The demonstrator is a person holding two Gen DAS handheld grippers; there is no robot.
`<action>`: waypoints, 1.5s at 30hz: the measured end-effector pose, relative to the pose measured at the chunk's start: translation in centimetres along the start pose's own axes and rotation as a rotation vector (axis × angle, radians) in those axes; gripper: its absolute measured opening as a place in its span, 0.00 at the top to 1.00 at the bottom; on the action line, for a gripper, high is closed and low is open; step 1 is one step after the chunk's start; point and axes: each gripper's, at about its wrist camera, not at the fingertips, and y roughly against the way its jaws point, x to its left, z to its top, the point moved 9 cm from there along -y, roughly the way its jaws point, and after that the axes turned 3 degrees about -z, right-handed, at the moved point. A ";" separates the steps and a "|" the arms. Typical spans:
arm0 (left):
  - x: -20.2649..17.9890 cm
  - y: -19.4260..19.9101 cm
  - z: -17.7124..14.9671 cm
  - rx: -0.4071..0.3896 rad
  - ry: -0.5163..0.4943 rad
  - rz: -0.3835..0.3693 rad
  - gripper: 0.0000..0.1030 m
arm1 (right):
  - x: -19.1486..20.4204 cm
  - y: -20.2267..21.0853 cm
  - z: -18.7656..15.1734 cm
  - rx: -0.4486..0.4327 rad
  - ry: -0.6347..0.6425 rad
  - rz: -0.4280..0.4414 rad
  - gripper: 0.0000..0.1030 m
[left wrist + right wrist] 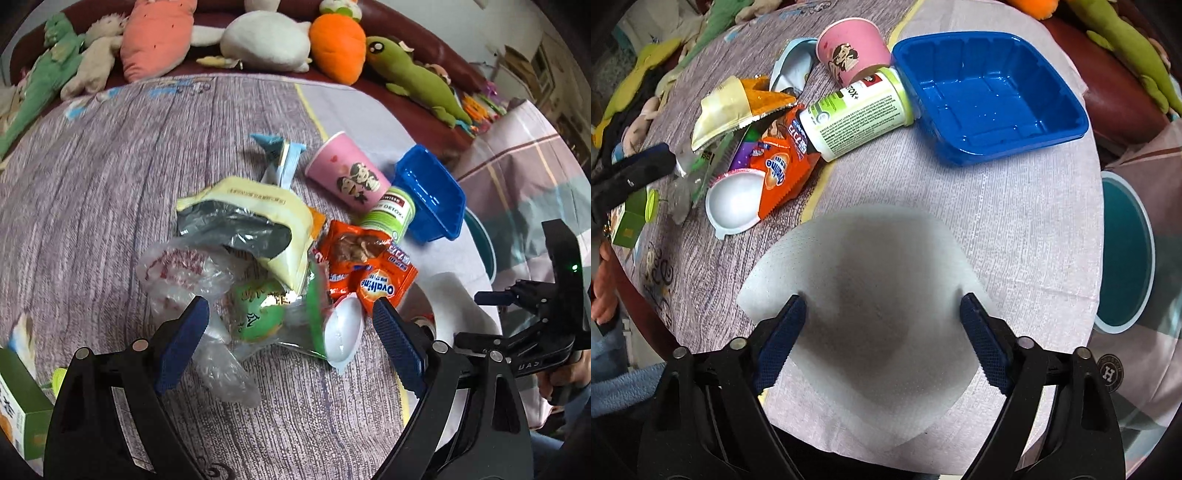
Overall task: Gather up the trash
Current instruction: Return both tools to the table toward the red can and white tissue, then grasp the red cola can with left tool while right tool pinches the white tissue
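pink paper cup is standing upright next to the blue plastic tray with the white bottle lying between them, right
Not quite. The pink paper cup is not upright: it lies tipped on its side on the tablecloth, as the right wrist view shows and the left wrist view confirms. The rest holds: it is next to the blue plastic tray, and the white bottle lies on its side between them.

Right gripper [882, 325] hung wide open over a white tissue [864, 332] on the counter [1015, 221], wrappers piled up left, blue tray [990, 96] behind, teal bin [1126, 251] beside.
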 end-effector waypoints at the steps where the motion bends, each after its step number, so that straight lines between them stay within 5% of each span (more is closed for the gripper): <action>1: 0.0 -0.2 -0.2 0.005 0.005 -0.008 0.12 | 0.2 0.2 0.1 -0.003 0.000 0.011 0.35; 4: -0.4 -0.6 -0.3 0.011 0.010 -0.028 0.12 | 0.5 0.7 0.2 -0.010 0.018 -0.013 0.55; 13: -2.6 -0.3 -0.7 0.012 -0.035 -0.047 0.12 | 0.0 3.0 0.8 -0.068 -0.007 -0.004 0.92; 18: -5.5 -0.3 -1.3 0.023 -0.148 -0.055 0.12 | -1.1 4.8 0.9 -0.111 -0.024 -0.004 0.94; 24: -11.8 -1.3 -2.8 0.061 -0.490 -0.079 0.12 | -4.7 6.4 0.0 -0.129 -0.100 -0.034 0.94; 32: -17.2 -5.3 -5.1 0.195 -0.761 -0.142 0.12 | -8.9 8.3 -2.2 -0.161 -0.176 -0.050 0.94; 36: -18.4 -7.7 -6.7 0.254 -0.887 -0.106 0.12 | -10.8 8.8 -2.8 -0.178 -0.228 -0.042 0.94; 43: -19.4 -10.7 -7.6 0.293 -0.939 -0.090 0.14 | -12.8 7.4 -3.5 -0.157 -0.290 -0.019 0.94; 45: -19.1 -11.2 -7.7 0.283 -0.915 -0.078 0.33 | -13.0 7.1 -3.5 -0.155 -0.300 -0.012 0.94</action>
